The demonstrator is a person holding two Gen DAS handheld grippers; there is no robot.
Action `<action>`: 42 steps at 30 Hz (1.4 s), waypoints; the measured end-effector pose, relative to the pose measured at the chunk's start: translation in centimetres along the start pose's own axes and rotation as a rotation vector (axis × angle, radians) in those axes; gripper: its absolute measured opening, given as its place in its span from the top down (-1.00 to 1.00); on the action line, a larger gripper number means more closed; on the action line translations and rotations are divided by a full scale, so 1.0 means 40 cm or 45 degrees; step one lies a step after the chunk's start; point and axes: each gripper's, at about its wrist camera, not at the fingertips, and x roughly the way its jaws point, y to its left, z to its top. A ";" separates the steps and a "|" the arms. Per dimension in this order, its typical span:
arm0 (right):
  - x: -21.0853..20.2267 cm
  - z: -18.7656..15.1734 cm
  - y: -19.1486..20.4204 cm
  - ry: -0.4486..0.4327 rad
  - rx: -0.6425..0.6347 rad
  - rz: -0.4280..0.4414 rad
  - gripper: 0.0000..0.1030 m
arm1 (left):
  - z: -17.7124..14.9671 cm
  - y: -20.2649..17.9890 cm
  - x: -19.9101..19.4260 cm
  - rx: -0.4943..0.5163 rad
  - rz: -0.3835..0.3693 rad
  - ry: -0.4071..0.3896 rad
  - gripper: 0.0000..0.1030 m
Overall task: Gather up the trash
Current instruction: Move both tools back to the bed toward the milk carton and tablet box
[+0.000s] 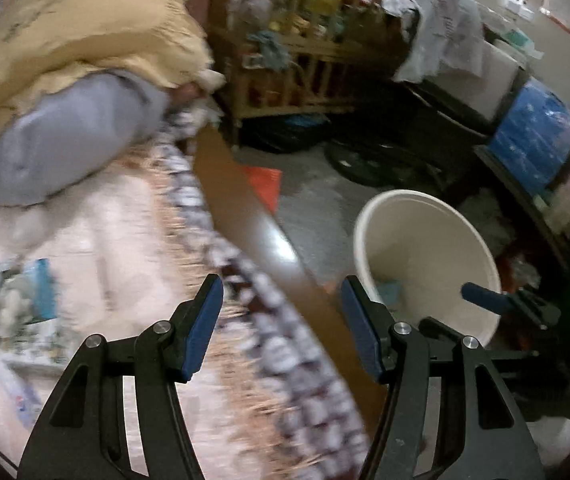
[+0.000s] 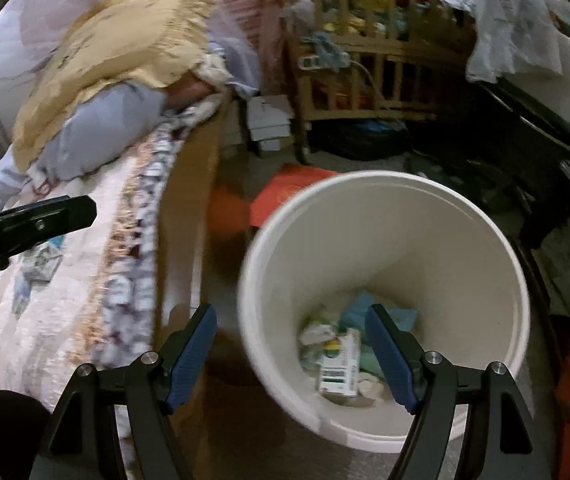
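Blue-padded right tongs (image 2: 291, 354) fill the bottom of the right wrist view, spread wide with nothing between them, hanging above the near rim of a white bucket (image 2: 485, 248) that stands on the floor just beside the bed's wooden side rail (image 2: 183, 216). Down in the bucket lies the collected trash (image 2: 339, 364): a small white-and-green carton, crumpled pale wrappers and a bit of light blue plastic, all resting on the bottom.

Left tongs (image 1: 281, 330) are likewise spread wide and hold nothing; they hover over the long edge of the bed (image 1: 97, 264), with the patterned fringe of the bedspread (image 1: 245, 280) running between the two pads in the left wrist view. One dark finger of the left tongs also juts in at the left edge of the right wrist view, above the bed.

On the bed, near that long edge, lies a flat printed packet (image 1: 25, 304) in white, blue and green; blur hides its lettering. A yellow pillow (image 1: 85, 28) sits on a grey one (image 1: 73, 136) at the far end of the bed.

Beyond the foot of the rail, an orange-red sheet (image 2: 289, 196) lies on the floor just behind the bucket. Farther back stands a cluttered wooden crib-like rack (image 2: 365, 64), and a blue box (image 1: 533, 144) sits at the right.
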 end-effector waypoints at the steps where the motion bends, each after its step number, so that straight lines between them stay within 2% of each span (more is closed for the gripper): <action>1: -0.001 0.002 0.017 -0.003 -0.013 0.009 -0.44 | -0.006 0.021 -0.009 -0.014 0.015 -0.006 -0.16; 12: 0.032 0.018 0.255 0.018 -0.206 0.182 -0.45 | -0.106 0.232 -0.092 -0.153 0.172 -0.018 -0.16; 25: 0.138 0.018 0.548 0.092 -0.496 0.478 -0.45 | -0.287 0.566 -0.208 -0.455 0.390 0.033 -0.17; 31: 0.198 0.064 0.677 0.093 -0.624 0.585 -0.50 | -0.358 0.651 -0.248 -0.533 0.431 0.052 -0.17; 35: 0.242 0.102 0.767 0.079 -0.767 0.597 -0.59 | -0.377 0.678 -0.267 -0.582 0.409 0.056 -0.17; 38: 0.299 0.122 0.831 0.123 -0.860 0.567 -0.59 | -0.380 0.689 -0.265 -0.607 0.385 0.061 -0.17; 40: 0.329 0.119 0.857 0.149 -0.907 0.564 -0.29 | -0.379 0.695 -0.258 -0.623 0.369 0.064 -0.17; 42: 0.328 0.105 0.862 0.151 -0.924 0.576 -0.16 | -0.377 0.700 -0.248 -0.641 0.349 0.064 -0.17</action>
